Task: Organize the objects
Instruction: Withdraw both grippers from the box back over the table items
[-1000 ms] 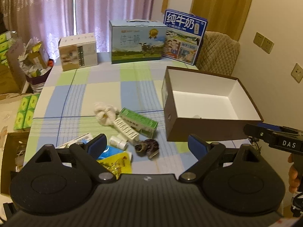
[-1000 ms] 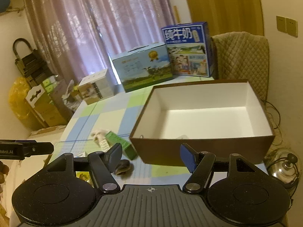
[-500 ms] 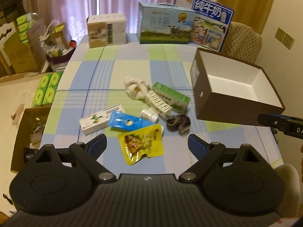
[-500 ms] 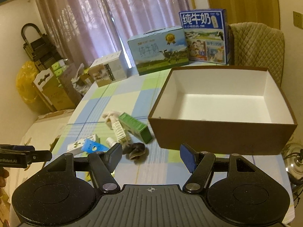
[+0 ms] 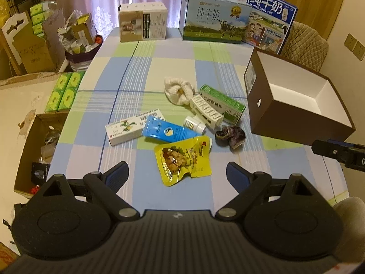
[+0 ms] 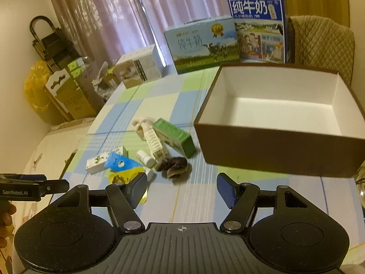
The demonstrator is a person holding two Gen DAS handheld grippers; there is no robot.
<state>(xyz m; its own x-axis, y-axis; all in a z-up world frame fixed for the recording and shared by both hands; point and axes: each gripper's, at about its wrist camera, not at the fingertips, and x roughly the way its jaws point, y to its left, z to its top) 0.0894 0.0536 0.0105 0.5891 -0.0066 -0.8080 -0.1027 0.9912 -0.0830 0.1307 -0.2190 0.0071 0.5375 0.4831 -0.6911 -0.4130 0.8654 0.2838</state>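
Small items lie clustered mid-table: a yellow snack packet (image 5: pixel 183 158), a blue tube (image 5: pixel 167 132), a white medicine box (image 5: pixel 129 129), a white bottle (image 5: pixel 195 124), a white blister pack (image 5: pixel 206 111), a green box (image 5: pixel 222 104), a cream cloth bundle (image 5: pixel 179 90) and a dark scrunchie (image 5: pixel 230 134). An open brown box (image 5: pixel 294 123) with a white inside stands to their right and holds nothing visible (image 6: pixel 280 111). My left gripper (image 5: pixel 178 174) hovers open above the near table edge, just short of the packet. My right gripper (image 6: pixel 182 188) is open too, in front of the brown box (image 6: pixel 282 153) and scrunchie (image 6: pixel 174 165).
Two milk cartons (image 5: pixel 213 17) (image 5: pixel 270 20) and a beige carton (image 5: pixel 143 21) line the far table edge. A quilted chair (image 5: pixel 305 44) stands behind the brown box. Cardboard boxes (image 5: pixel 34 153) and green tissue packs (image 5: pixel 63 91) crowd the floor at left.
Both grippers pulled back and up from the table, so the whole item cluster now shows in front of the left gripper. Nothing on the table moved; both stayed open.
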